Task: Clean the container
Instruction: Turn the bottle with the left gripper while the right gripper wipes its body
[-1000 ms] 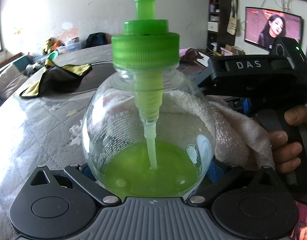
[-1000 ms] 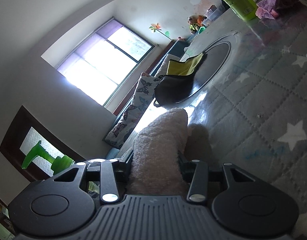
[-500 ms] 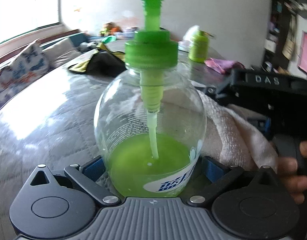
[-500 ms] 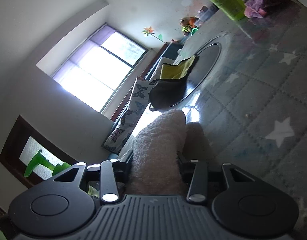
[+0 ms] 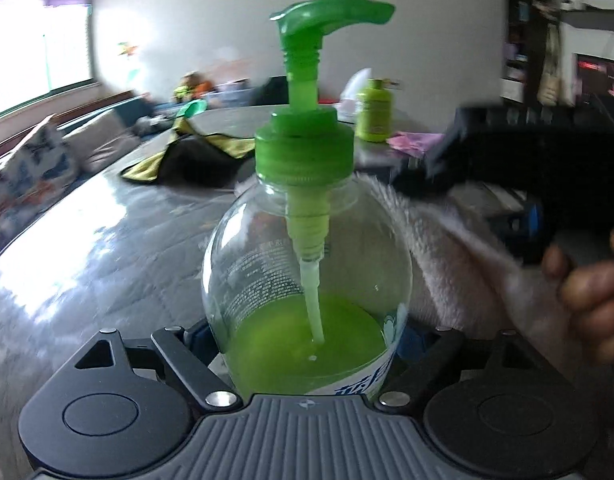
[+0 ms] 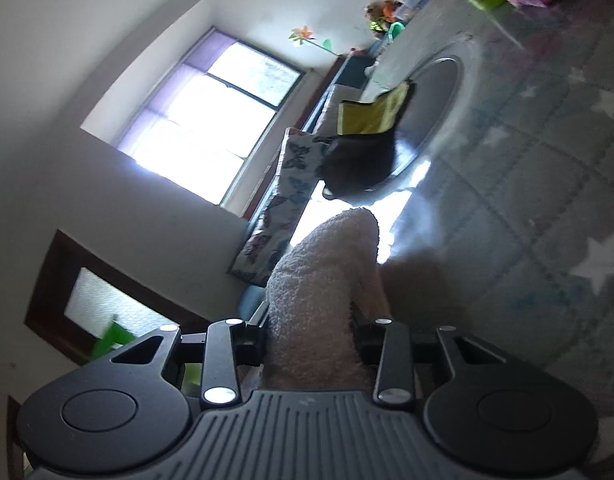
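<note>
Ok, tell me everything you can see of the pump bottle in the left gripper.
The pump bottle is clear, rounded plastic, upright, about a third full of green liquid. A green screw collar and pump head top it; a pale dip tube runs down inside. It sits between the left gripper's closing fingers. A white fluffy cloth presses its right side.

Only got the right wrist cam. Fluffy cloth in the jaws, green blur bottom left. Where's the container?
Observer: In the left wrist view, the clear pump bottle stands upright between the left gripper's jaws, which are closing, and the pads look to be against its sides.
Operator: Empty?
Observer: No. Green liquid fills the lower part, and the pump tube dips into it.
Operator: Is the cloth on it?
Observer: Yes. The white towel lies against the bottle's right rear side, as that view shows it.
</note>
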Demonstrator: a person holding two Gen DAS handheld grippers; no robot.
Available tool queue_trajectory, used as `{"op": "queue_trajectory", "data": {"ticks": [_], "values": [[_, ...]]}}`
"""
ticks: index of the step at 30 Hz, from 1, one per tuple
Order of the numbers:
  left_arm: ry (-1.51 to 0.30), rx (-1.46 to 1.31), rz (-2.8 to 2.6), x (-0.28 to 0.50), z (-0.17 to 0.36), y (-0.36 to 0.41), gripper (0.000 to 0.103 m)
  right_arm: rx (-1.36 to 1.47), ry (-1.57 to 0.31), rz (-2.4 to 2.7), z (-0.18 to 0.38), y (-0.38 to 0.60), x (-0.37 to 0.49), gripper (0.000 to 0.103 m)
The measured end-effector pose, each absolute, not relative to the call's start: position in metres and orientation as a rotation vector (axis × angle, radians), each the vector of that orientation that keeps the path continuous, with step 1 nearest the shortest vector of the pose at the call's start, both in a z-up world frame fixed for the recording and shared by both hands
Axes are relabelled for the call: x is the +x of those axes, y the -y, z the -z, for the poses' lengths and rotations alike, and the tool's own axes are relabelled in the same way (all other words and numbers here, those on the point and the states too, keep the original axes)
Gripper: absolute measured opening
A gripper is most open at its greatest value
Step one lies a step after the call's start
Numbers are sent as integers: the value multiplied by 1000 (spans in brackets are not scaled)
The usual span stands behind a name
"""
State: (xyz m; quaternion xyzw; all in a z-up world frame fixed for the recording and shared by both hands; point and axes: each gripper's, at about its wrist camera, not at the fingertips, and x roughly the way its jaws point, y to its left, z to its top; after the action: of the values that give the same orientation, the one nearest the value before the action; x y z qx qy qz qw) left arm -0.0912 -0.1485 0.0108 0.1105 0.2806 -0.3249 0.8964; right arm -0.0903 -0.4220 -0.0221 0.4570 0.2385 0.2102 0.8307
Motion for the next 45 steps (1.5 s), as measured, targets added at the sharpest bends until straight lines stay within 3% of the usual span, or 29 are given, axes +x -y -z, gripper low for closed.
{"op": "queue_trajectory", "data": {"ticks": [9, 20, 26, 32, 45], "values": [[-558, 276, 880, -63, -3, 140, 88, 883, -434, -582, -22, 418, -76, 36], [-603, 302, 853, -61, 9, 151, 89, 821, -544, -478, 12, 415, -56, 36], [-622, 298, 808, -53, 7, 156, 102, 755, -587, -424, 17, 412, -60, 37], [-628, 296, 801, -48, 7, 159, 103, 743, -580, -397, 11, 411, -76, 37], [-634, 289, 786, -47, 7, 160, 103, 637, -259, -541, -92, 393, -125, 34]]}}
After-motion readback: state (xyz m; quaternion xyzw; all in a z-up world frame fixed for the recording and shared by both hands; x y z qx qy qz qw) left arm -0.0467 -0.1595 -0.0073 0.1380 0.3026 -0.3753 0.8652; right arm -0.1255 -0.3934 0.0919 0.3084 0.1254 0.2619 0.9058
